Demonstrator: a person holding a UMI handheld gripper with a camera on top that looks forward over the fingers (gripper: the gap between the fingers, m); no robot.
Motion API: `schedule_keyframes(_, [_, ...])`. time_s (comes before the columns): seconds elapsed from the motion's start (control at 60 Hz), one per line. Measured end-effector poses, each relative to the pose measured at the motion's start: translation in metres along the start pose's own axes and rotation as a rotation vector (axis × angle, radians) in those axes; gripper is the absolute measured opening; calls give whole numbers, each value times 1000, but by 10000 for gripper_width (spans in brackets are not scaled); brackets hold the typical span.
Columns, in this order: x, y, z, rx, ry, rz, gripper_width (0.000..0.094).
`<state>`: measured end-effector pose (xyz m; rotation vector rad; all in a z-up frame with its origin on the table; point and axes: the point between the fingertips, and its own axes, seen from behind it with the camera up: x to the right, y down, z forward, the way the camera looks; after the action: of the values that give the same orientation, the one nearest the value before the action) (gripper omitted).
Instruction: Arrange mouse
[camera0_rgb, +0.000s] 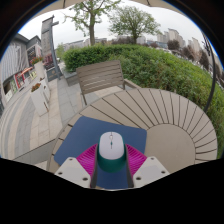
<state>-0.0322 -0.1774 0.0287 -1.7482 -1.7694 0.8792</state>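
The mouse (111, 146) is seen between the two fingers (111, 160), its rear flanked by the pink pads (88, 157), and it lies on a dark blue mat (90, 132) spread on the round slatted table (170, 125). The fingers appear closed against its sides, though full contact on each side cannot be confirmed. For a clean placement, the mouse should be kept level and square to the mat's edges, and lowered flat before it is released.

To the left of the fingers, a paved terrace with a pale chair (39, 97) is visible. Beyond the fingers, a wooden bench (100, 75) stands near the table, backed by a hedge (150, 62) running to the right. Nothing is seen on the mat ahead that would block the mouse.
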Motion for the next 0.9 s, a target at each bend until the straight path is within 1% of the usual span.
schedule_keyframes(0.067, [-16, 8, 18, -7, 21, 11, 419])
schedule_keyframes(0.15, [-19, 20, 33, -28, 80, 27, 426])
schedule_keyframes(0.217, [-18, 18, 35, -11, 113, 52, 475])
schedule_keyframes(0.267, [-19, 21, 34, -37, 130, 71, 524])
schedule_keyframes(0.283, [-20, 22, 33, -45, 132, 81, 567])
schedule_keyframes(0.3, [-20, 22, 30, -50, 136, 92, 635])
schedule_keyframes(0.333, [-19, 20, 23, -56, 146, 109, 802])
schedule_keyframes(0.35, [-19, 18, 18, -59, 151, 116, 869])
schedule_keyframes(0.383, [-17, 15, 6, -67, 170, 126, 822])
schedule_keyframes(0.45, [-14, 11, -30, -92, 208, 126, 849])
schedule_keyframes(0.583, [-29, 7, -121, -137, 188, 80, 844])
schedule_keyframes(0.683, [-27, 13, -193, -183, 225, 8, 843])
schedule_keyframes(0.767, [-27, 9, -229, -169, 260, -20, 838])
schedule_keyframes(0.85, [-31, 1, -251, -129, 251, 4, 840])
schedule_keyframes(0.9, [-29, -3, -256, -104, 263, 4, 850])
